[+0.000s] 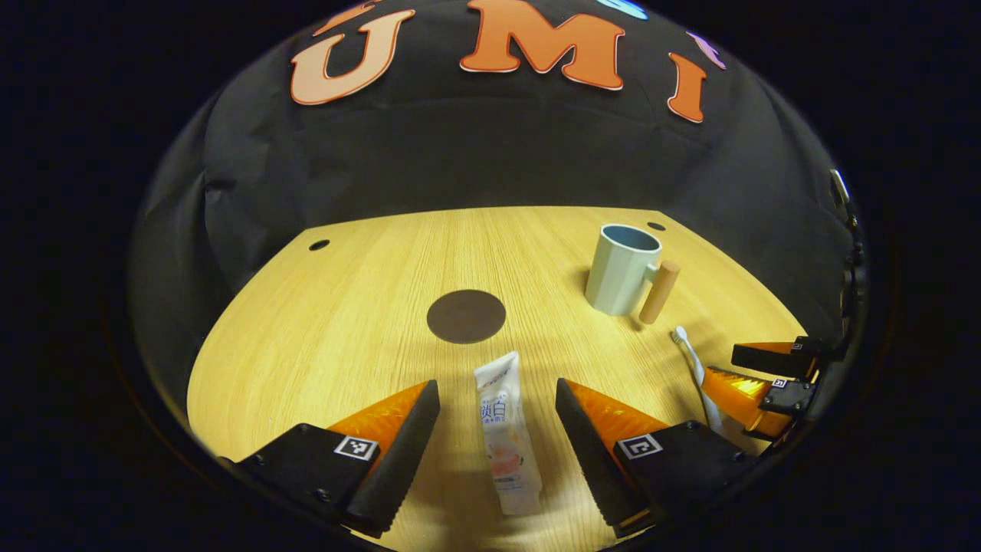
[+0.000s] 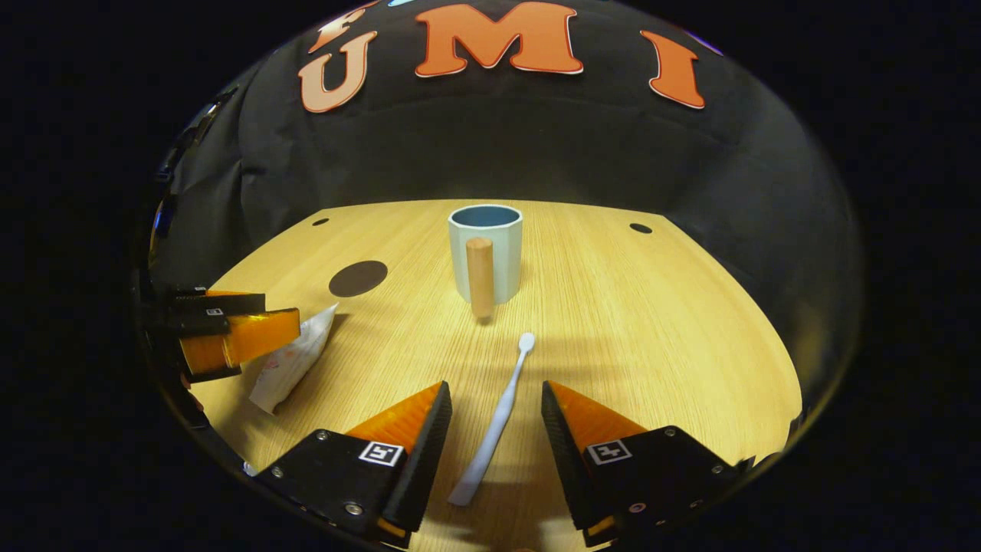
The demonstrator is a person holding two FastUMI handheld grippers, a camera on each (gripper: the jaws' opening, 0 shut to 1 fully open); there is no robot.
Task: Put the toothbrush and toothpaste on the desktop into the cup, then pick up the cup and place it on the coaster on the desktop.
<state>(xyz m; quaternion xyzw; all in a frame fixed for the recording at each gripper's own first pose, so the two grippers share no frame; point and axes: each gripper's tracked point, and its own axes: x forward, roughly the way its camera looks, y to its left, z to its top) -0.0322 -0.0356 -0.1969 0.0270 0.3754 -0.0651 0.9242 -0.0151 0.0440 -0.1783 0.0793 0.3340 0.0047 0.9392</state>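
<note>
A pale blue cup point(image 2: 485, 253) with a wooden handle point(image 2: 480, 276) is set upright at the far side. A white toothbrush point(image 2: 496, 419) is laid flat nearer, head towards it. A white toothpaste tube point(image 1: 506, 433) is laid flat further left, near a dark round coaster point(image 1: 466, 316).

A pale wood-grain surface point(image 1: 352, 307) sits under warm light, brightest near its middle, with small dark holes point(image 1: 319, 245) toward its far corners. Wrinkled black cloth point(image 1: 475, 146) hangs close behind and wraps both sides.
</note>
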